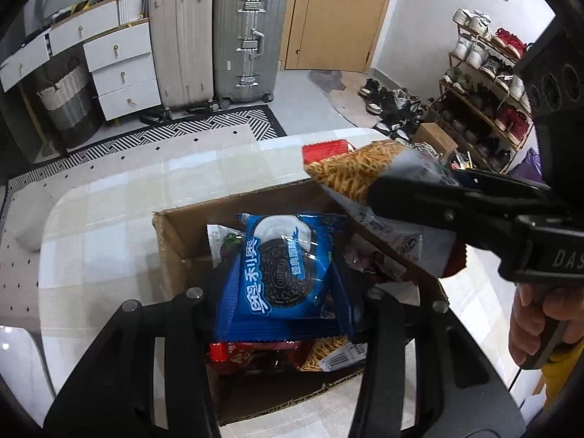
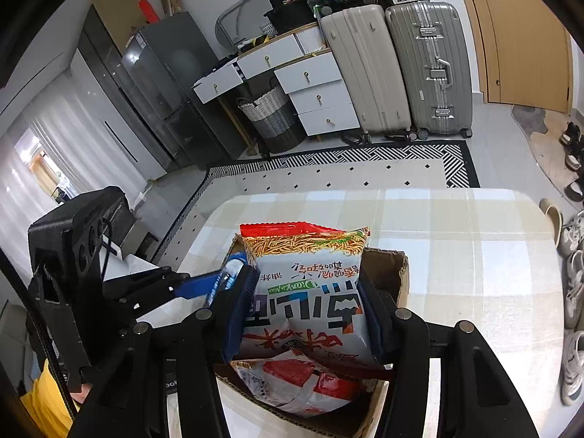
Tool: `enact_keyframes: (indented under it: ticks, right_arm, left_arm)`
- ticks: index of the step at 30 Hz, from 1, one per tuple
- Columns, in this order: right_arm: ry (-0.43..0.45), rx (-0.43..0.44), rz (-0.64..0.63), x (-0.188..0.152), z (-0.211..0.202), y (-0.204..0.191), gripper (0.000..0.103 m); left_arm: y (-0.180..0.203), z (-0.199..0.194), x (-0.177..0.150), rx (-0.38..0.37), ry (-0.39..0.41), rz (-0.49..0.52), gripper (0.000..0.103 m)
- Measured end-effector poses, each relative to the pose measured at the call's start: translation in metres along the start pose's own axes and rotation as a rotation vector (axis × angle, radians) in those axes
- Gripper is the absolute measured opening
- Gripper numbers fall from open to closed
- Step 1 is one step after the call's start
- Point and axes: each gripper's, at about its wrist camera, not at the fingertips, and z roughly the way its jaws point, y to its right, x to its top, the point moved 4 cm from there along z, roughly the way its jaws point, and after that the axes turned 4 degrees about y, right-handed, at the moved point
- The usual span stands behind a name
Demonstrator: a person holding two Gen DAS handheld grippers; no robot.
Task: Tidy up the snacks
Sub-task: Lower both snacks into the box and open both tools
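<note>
My left gripper [image 1: 283,297] is shut on a blue Oreo pack [image 1: 286,273] and holds it over an open cardboard box [image 1: 171,241] on the table. My right gripper [image 2: 306,301] is shut on a white and red noodle-snack bag [image 2: 306,284] and holds it over the same box [image 2: 398,273]. In the left wrist view that bag [image 1: 365,175] hangs above the box's right side, clamped by the right gripper [image 1: 379,197]. In the right wrist view the left gripper [image 2: 204,284] shows at the left with the blue pack. More snack packs [image 1: 328,356] lie inside the box.
The box stands on a table with a pale checked cloth [image 2: 456,241]. Behind are two suitcases [image 1: 215,36], white drawers [image 1: 120,73], a woven basket [image 1: 67,102], a patterned rug [image 2: 365,168], a shoe rack [image 1: 485,84] and a wooden door [image 1: 335,11].
</note>
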Motion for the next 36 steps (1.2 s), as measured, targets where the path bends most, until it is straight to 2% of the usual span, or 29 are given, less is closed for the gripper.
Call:
enact_keyframes:
  ticks: [10,23,26,28,30,32,36]
  right_arm:
    - [-0.017,0.010,0.016,-0.006,0.009,0.010,0.054]
    - [-0.060,0.005,0.002,-0.016,0.007,0.010,0.054]
    - [-0.067,0.002,0.000,-0.015,0.011,0.006,0.054]
    - [-0.063,0.003,0.001,-0.015,0.011,0.005,0.054]
    - [-0.058,0.003,0.001,-0.015,0.011,0.005,0.054]
    - [-0.051,0.002,0.005,-0.015,0.011,0.004,0.054]
    - [-0.053,-0.004,-0.002,-0.013,0.012,0.002,0.054]
  left_arm:
    - [-0.009,0.028,-0.010,-0.013,-0.022,-0.007,0.042]
    - [-0.023,0.020,-0.026,0.007,-0.019,-0.033,0.043]
    - [-0.025,0.014,-0.026,0.021,-0.013,-0.035,0.057]
    - [-0.025,0.008,-0.023,0.024,0.006,-0.025,0.058]
    - [-0.027,-0.002,-0.023,0.039,0.008,-0.025,0.070]
    - [-0.032,-0.012,-0.022,0.059,0.027,-0.032,0.077]
    - [-0.038,-0.032,-0.023,0.077,0.062,-0.043,0.079]
